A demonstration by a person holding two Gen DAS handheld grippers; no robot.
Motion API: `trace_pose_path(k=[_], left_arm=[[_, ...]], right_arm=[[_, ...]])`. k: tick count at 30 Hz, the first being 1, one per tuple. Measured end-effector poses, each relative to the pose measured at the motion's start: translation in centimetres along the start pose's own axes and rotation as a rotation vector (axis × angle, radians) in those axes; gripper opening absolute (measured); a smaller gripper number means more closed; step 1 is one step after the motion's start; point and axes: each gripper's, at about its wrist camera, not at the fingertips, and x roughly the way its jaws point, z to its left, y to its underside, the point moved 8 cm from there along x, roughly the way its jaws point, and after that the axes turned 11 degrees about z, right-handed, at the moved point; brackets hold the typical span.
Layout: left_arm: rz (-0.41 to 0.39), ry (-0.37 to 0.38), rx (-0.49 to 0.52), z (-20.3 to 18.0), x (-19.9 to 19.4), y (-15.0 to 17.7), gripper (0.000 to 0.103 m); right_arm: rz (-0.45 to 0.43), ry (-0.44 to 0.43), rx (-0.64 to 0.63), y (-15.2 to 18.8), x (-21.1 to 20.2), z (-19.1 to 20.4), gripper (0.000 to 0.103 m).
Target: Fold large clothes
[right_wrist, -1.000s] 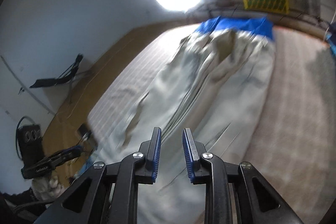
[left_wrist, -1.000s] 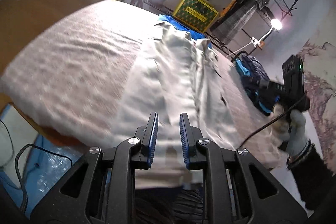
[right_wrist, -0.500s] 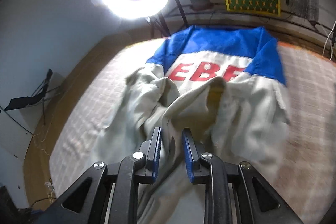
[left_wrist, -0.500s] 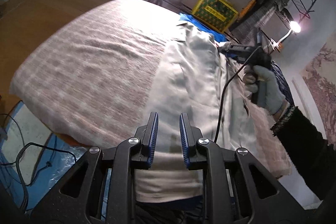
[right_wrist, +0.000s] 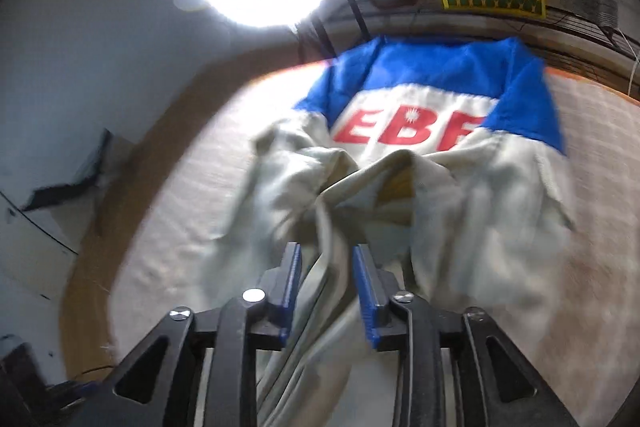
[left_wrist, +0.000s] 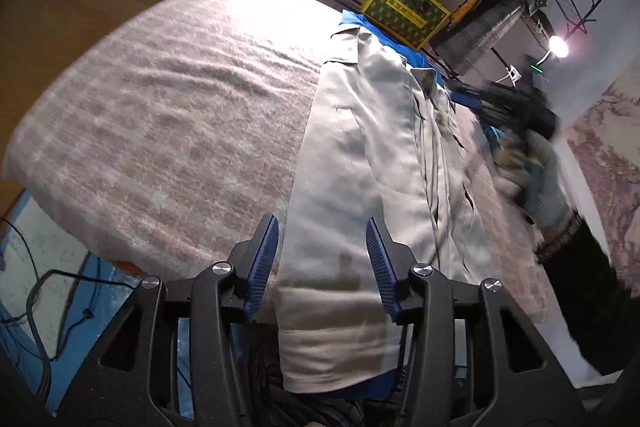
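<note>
The pale jacket (left_wrist: 360, 163) lay lengthwise on the blanket (left_wrist: 168, 131). The left gripper (left_wrist: 322, 259) hung over its near hem, jaws just opened, parted and holding nothing. The right gripper (right_wrist: 325, 291), jaws just opening, straddled a raised fold near the jacket's blue yoke; whether its pads pressed it could not be told.

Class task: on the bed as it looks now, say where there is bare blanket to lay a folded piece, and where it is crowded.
Bare blanket stretches between the beige jacket and the bed's far left edge. A narrower bare strip lies along the jacket's other side. Crowded: that other side, where the gloved hand hovers.
</note>
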Motion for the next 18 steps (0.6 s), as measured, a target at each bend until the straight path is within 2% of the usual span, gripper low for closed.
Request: trace_pose_path(k=[4, 7, 9, 14, 18], left_arm=[[0.046, 0.076, -0.057, 1.5, 0.2, 0.8, 0.047], [0.092, 0.152, -0.088, 2.1, 0.6, 1.7, 0.054], [0.123, 0.201, -0.1, 2.3, 0.9, 2.4, 0.056], [0.209, 0.286, -0.107, 2.1, 2.3, 4.6, 0.057], [0.245, 0.322, -0.129, 2.7, 3.3, 5.6, 0.057]], right_arm=[[-0.038, -0.068, 0.013, 5.5, -6.6, 0.7, 0.037], [-0.042, -0.102, 0.044, 11.0, -10.2, 1.1, 0.046], [-0.031, -0.121, 0.075, 15.2, -11.7, 1.3, 0.048], [0.037, -0.185, 0.177, 25.4, -11.9, 2.4, 0.053], [0.089, -0.228, 0.235, 30.6, -10.1, 3.2, 0.055]])
